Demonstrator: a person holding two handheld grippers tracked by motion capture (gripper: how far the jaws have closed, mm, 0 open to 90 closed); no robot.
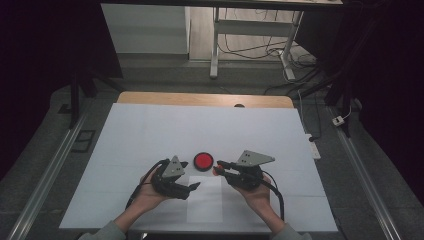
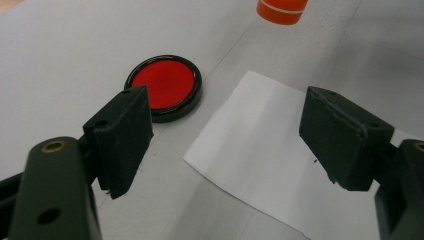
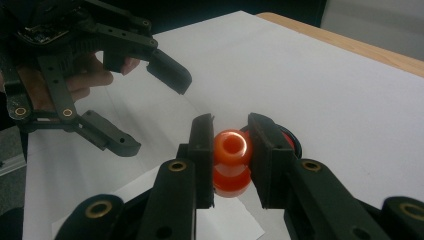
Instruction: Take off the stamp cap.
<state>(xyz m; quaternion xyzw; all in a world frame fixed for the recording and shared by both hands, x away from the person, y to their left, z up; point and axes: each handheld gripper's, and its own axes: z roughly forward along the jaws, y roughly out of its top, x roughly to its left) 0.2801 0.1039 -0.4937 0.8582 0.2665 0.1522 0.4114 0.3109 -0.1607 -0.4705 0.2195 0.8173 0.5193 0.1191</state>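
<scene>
While my right claw (image 3: pixel 231 150) pinches the orange stamp (image 3: pixel 231 160), my left claw (image 2: pixel 225 135) hangs spread with nothing between its jaws.

Clamped at its narrow waist between my right pads, the orange stamp stands off the table, its hollow round end turned toward my right claw's camera; from above it shows as a small orange spot at that claw's tips (image 1: pixel 218 169). Just past those tips lies the red ink pad (image 1: pixel 203 161) in its black round case, flat on the white table cover (image 1: pixel 150 130), partly hidden behind my right jaw. Below both claws lies a white paper sheet (image 2: pixel 260 155). My left claw (image 1: pixel 192 187) faces the right one across this sheet, near but apart, and the ink pad (image 2: pixel 164 86) sits just beyond its left jaw.
</scene>
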